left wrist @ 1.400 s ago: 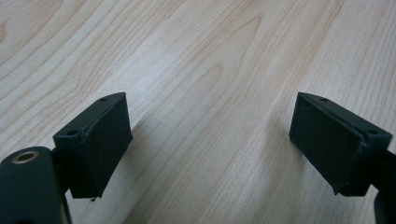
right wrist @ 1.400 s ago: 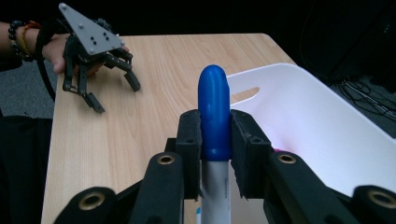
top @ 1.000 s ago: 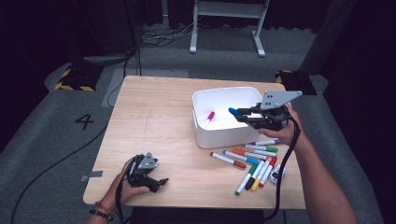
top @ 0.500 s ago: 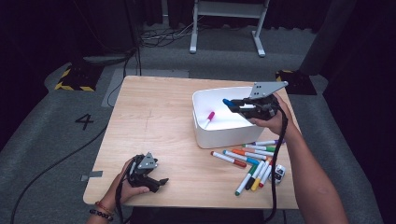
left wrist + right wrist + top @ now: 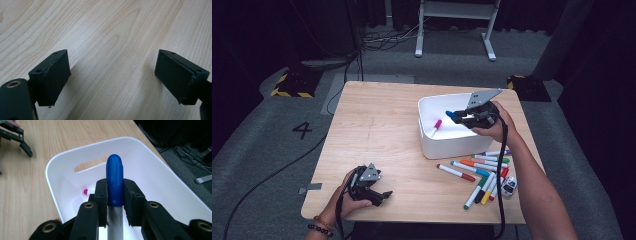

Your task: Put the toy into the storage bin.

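**Blue-capped marker held over the white bin**

The wooden worktop (image 5: 382,130) carries everything, a pale plank surface seen from above; toward its right side stands the white plastic bin (image 5: 447,145), rectangular with rounded corners and a slot handle in its far wall as the right gripper view shows it (image 5: 62,170); inside it lies a pink-capped marker (image 5: 435,126), tilted on the bin floor near the left wall, its pink tip also visible past the jaws in the right gripper view (image 5: 86,191).

Just in front of the bin, on the bare wood, a loose pile of markers (image 5: 479,175) lies fanned out, red, orange, green, yellow and blue caps among them; a small white and black object (image 5: 509,186) rests at the pile's right edge, too small to name.

The right hand-held gripper (image 5: 460,118) hovers above the bin's interior, its jaws clamped on a blue-capped marker (image 5: 114,180); the cap juts forward past the pads, the white barrel running back between them.

The left hand-held gripper (image 5: 379,194) sits low at the worktop's near left corner, well apart from the bin; its jaws stand wide with only bare wood between them (image 5: 112,75).
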Motion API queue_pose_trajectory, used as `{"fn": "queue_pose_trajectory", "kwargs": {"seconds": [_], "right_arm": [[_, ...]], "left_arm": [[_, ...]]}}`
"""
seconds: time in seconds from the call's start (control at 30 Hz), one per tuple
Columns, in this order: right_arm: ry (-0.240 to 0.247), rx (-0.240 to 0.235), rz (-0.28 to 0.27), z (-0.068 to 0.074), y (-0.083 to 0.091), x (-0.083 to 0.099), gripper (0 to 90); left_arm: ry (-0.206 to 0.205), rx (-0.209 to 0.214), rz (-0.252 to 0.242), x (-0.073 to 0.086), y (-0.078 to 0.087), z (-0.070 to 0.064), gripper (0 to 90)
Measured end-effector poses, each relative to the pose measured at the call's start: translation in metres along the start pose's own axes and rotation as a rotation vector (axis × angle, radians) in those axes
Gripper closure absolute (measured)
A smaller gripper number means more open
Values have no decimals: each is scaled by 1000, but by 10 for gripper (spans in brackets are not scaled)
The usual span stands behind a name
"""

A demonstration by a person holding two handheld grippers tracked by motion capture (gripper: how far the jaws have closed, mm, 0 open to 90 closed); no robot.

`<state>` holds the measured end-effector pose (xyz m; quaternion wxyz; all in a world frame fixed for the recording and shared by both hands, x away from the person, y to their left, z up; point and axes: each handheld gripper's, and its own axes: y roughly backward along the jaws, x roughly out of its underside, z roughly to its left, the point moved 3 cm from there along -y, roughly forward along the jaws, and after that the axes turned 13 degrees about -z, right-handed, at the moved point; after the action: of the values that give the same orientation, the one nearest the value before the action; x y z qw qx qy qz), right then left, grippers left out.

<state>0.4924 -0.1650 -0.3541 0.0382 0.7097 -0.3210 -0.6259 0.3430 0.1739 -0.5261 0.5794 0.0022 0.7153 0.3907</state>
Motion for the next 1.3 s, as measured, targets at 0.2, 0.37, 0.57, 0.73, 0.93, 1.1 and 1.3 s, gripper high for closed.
{"fn": "queue_pose_trajectory", "kwargs": {"seconds": [0.2,0.37,0.57,0.73,0.93,1.1,1.3], "right_arm": [[18,-37,69,1,-6,10,741],[14,-60,144,1,-11,17,740],[30,-81,243,4,-21,23,738],[54,-101,303,6,-26,26,737],[48,-113,319,7,-27,28,736],[20,-79,268,5,-22,28,686],[-3,-23,165,4,-5,23,647]], "left_arm": [[0,1,0,0,0,0,132],[0,0,1,0,0,0,134],[0,-1,1,0,0,0,134],[1,0,1,0,0,0,134],[0,-1,1,0,0,0,134],[0,-1,1,0,0,0,134],[2,1,1,0,0,0,134]]}}
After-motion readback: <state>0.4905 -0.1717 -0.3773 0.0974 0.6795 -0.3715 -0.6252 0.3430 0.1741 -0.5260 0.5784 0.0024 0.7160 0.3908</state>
